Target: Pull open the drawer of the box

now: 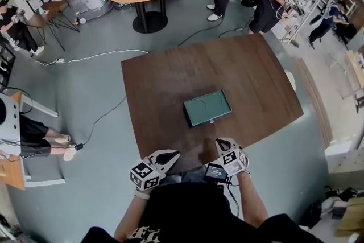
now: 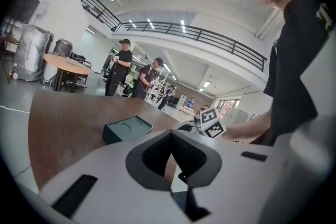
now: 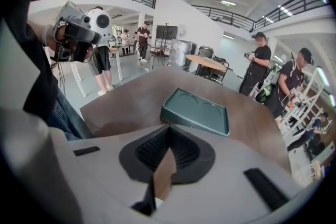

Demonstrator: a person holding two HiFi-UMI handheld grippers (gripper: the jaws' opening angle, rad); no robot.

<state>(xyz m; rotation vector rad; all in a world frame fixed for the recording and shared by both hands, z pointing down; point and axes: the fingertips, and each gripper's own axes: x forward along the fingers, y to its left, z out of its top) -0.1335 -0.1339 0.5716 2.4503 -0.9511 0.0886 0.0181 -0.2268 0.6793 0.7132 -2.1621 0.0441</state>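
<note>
Grippers [image 1: 170, 155] [image 1: 220, 144], seemingly shut, short of box [image 1: 207, 107]

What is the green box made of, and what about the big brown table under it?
The box looks like matte dark-green plastic or coated card: smooth, dull, with round shapes pressed into its top. The table looks like dark wood or wood-look laminate, with a faint sheen.
</note>
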